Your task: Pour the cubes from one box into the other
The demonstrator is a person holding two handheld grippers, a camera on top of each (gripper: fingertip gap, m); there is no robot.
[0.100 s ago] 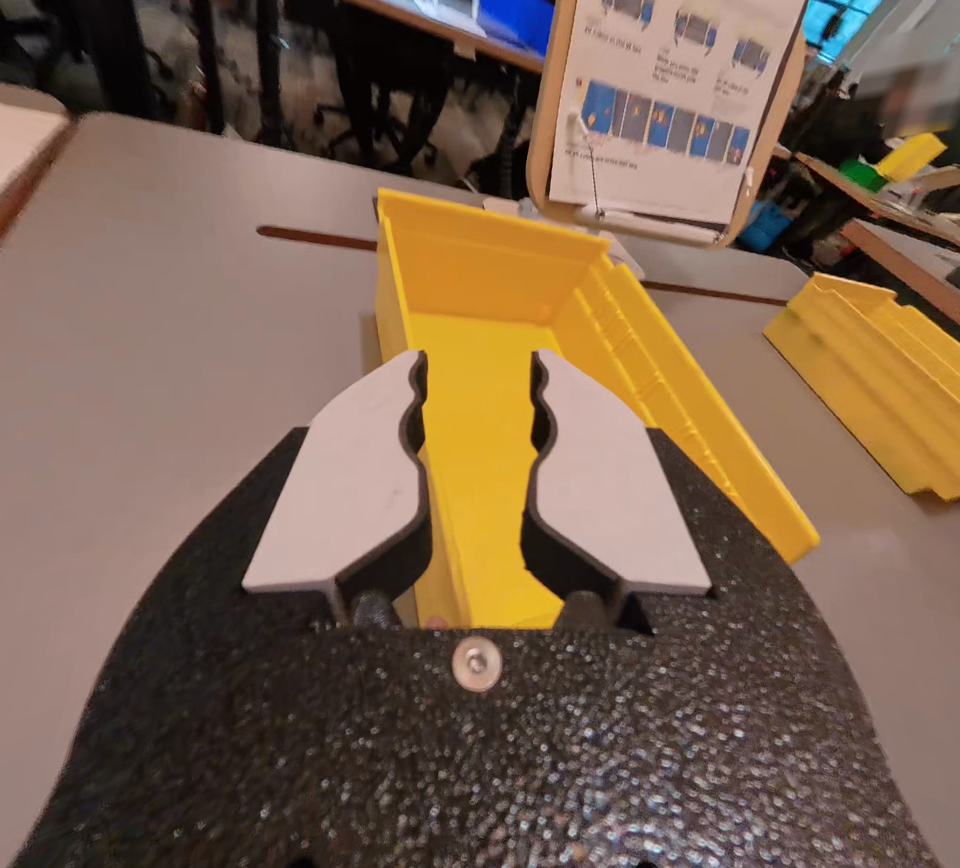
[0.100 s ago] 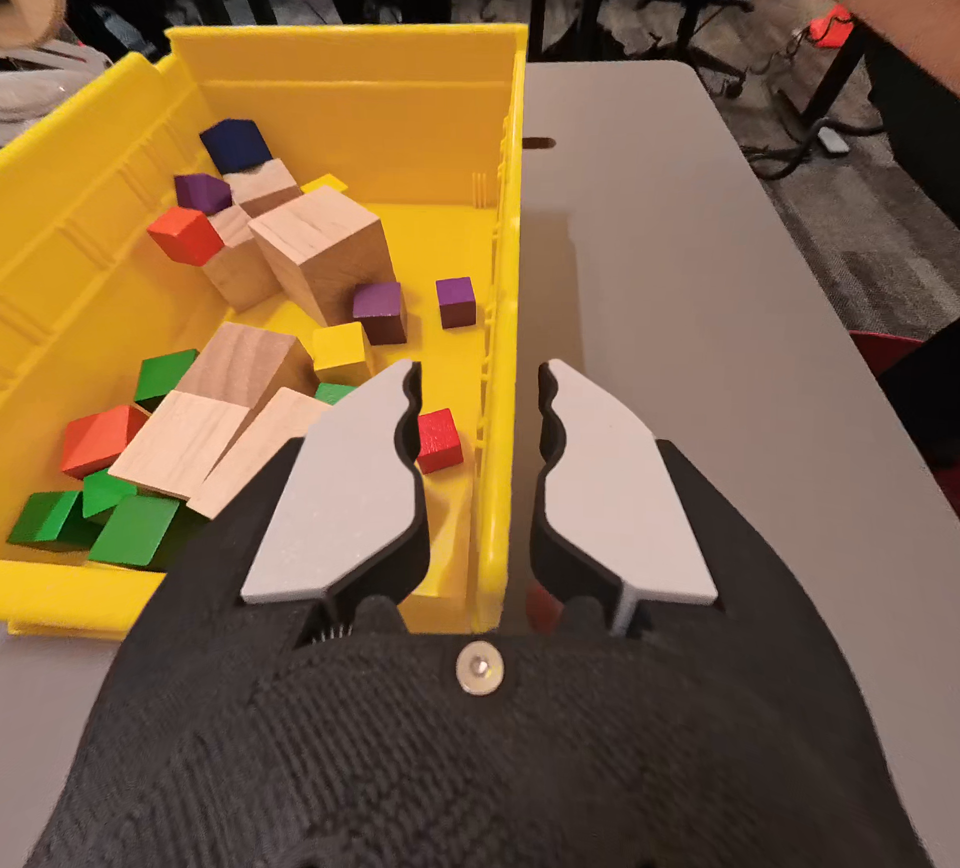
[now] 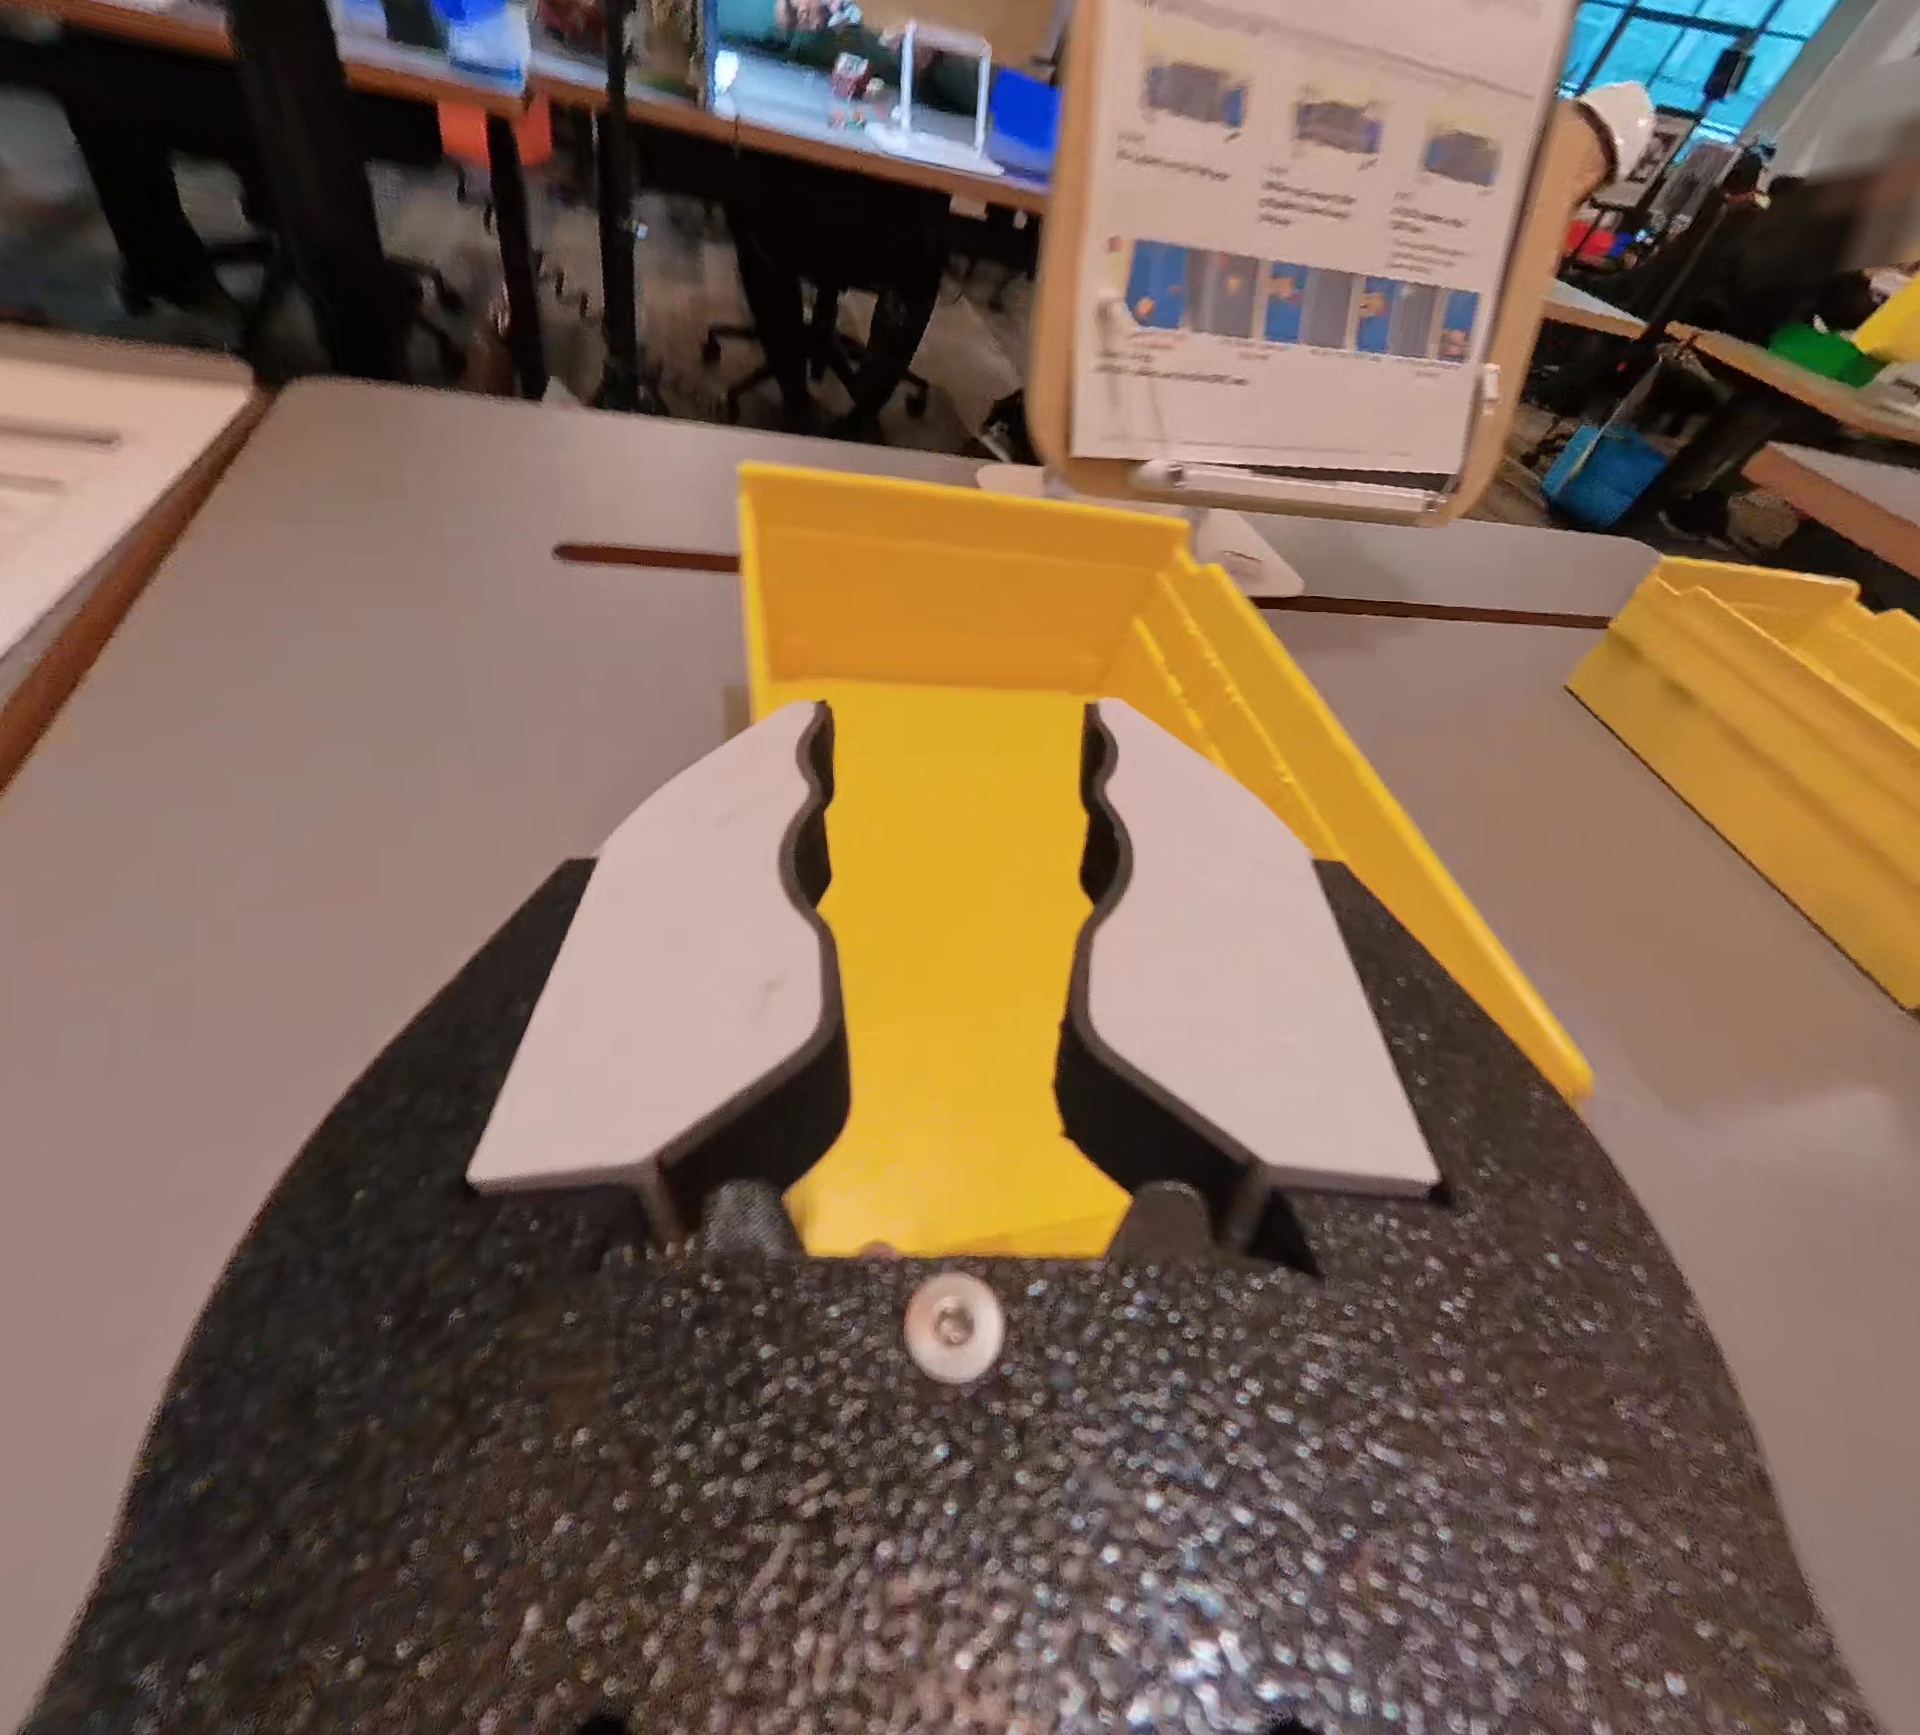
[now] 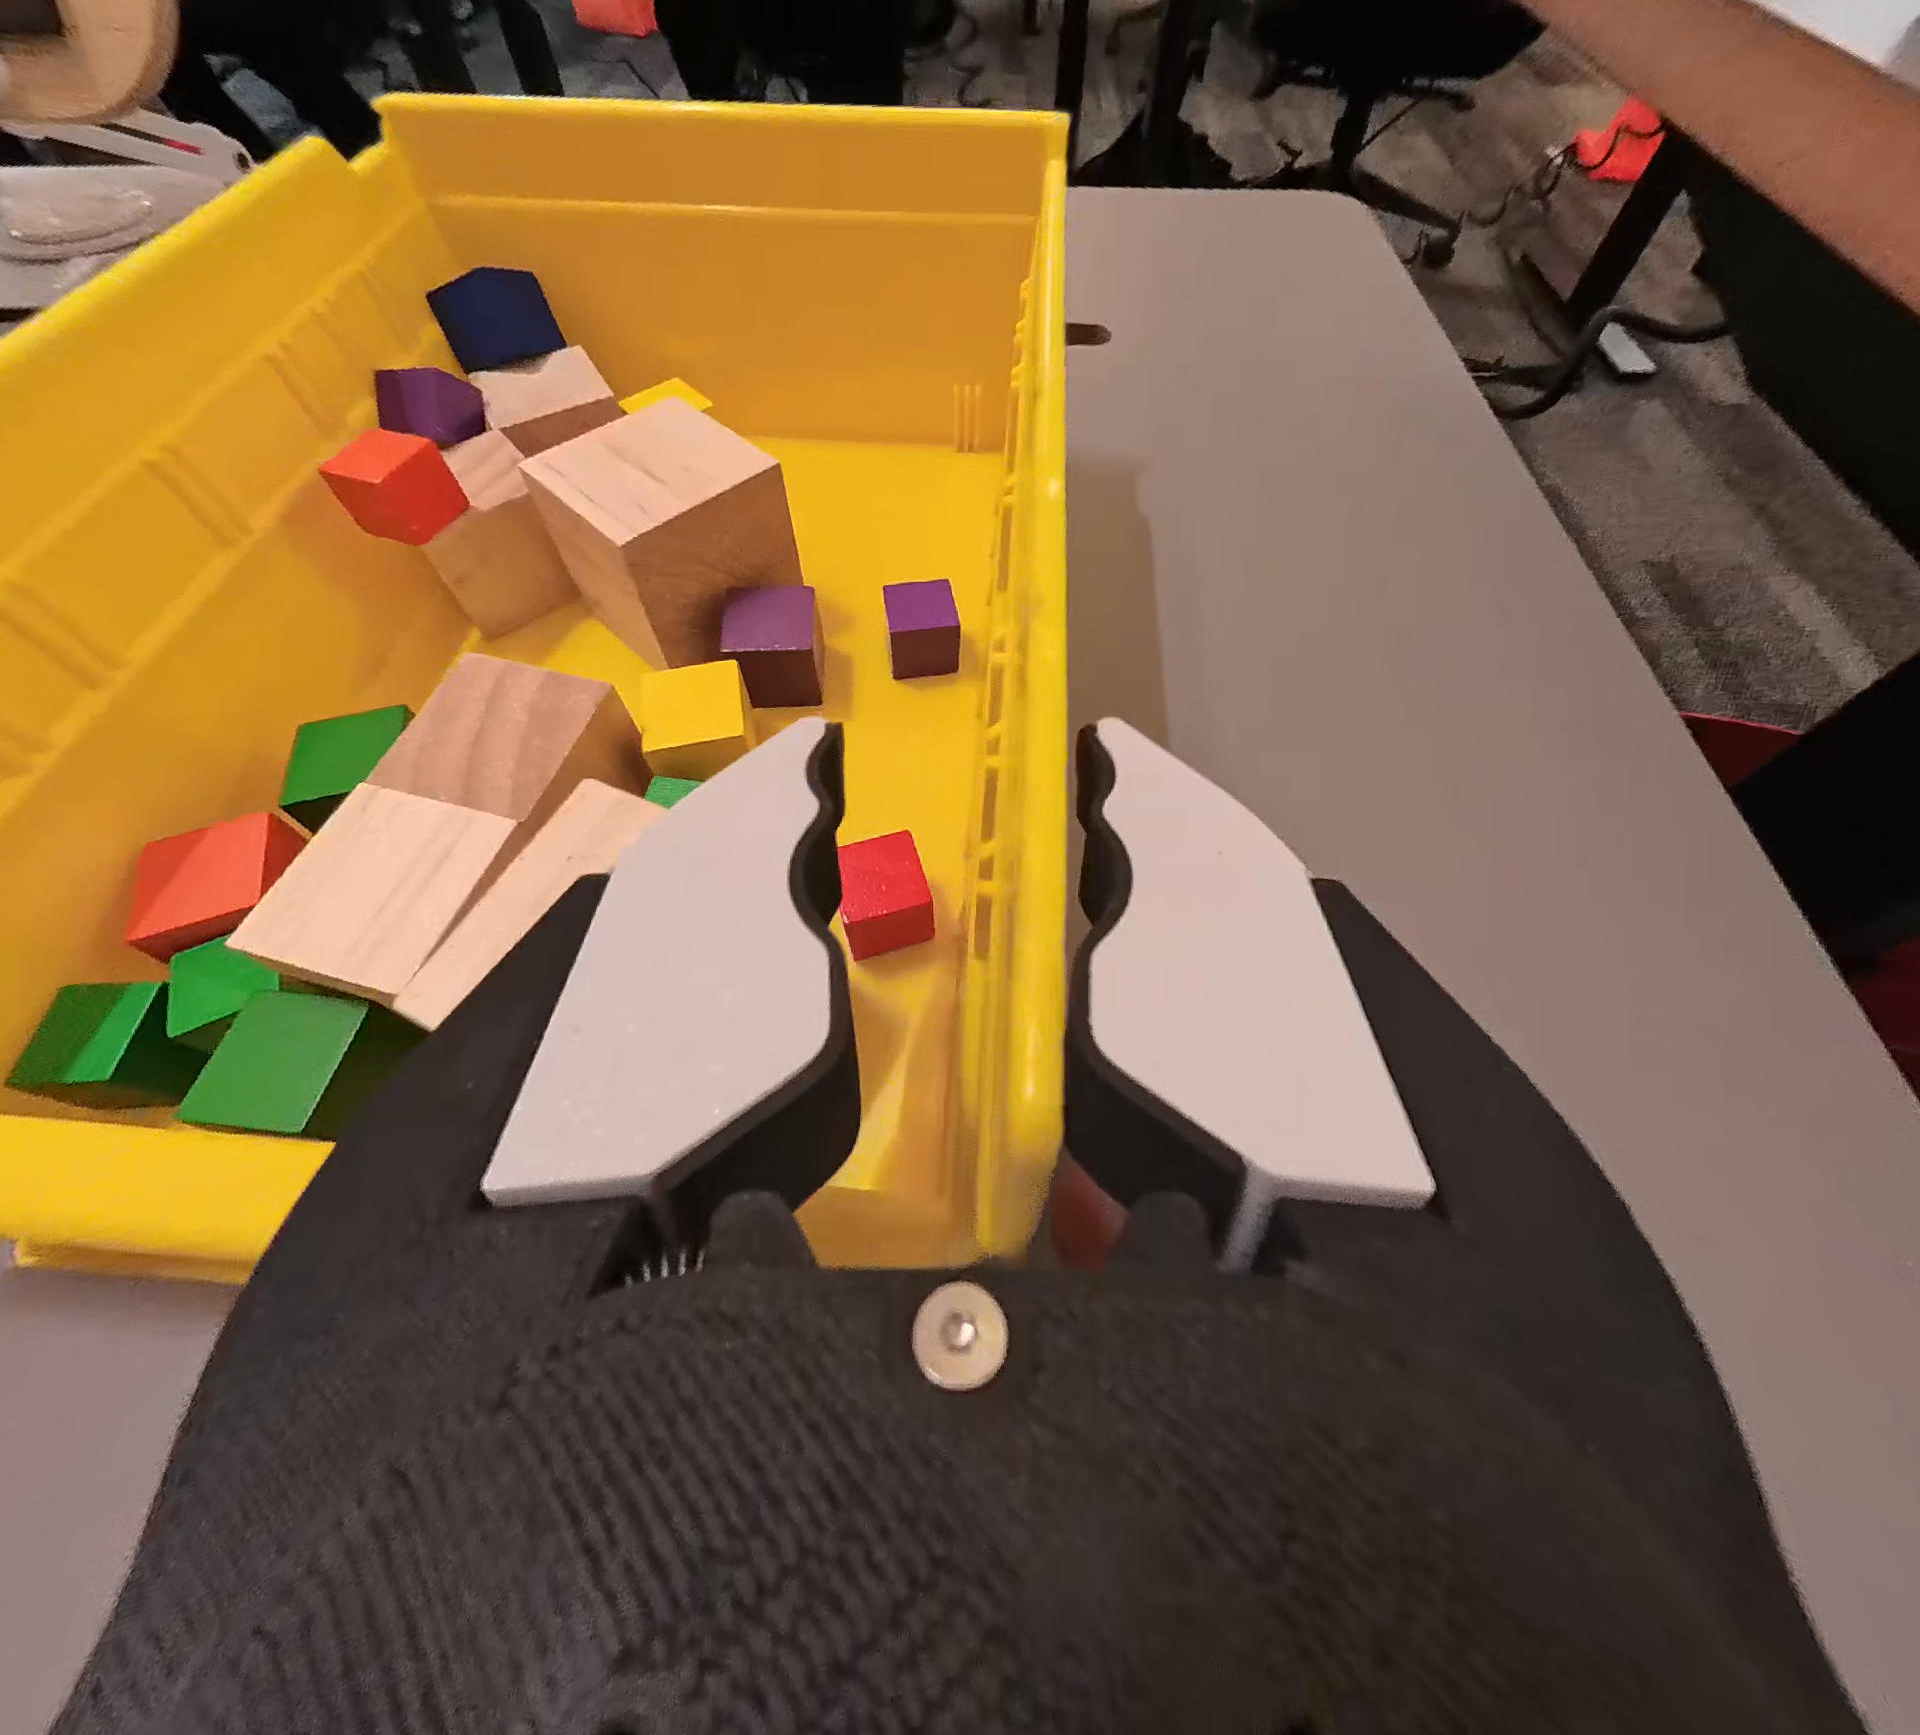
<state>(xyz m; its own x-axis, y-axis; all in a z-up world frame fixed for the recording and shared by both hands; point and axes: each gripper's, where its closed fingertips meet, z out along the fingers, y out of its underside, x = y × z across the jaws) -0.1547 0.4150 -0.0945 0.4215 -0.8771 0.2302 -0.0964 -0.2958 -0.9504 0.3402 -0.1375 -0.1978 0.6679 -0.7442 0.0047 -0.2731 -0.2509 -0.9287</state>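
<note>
An empty yellow box (image 3: 956, 605) lies lengthwise in front of my left gripper (image 3: 956, 719), which is open, with the box floor showing between the fingers. The box's left wall is hidden behind the left finger. A second yellow box (image 4: 727, 231) holds several wooden and coloured cubes (image 4: 665, 522); its outer side shows at the right of the left wrist view (image 3: 1766, 750). My right gripper (image 4: 958, 735) is open and straddles this box's right wall (image 4: 1023, 750), left finger inside, right finger outside. A small red cube (image 4: 883, 890) lies next to the inner finger.
Both boxes rest on a grey table (image 3: 364, 646). A clipboard stand with a printed sheet (image 3: 1299, 179) stands just behind the empty box. The table's right edge (image 4: 1621, 750) drops to carpet. Other tables and a seated person are farther back.
The left wrist view has tipped up a little, and the empty box's left wall has gone behind the left finger. The right gripper has barely shifted along the box wall.
</note>
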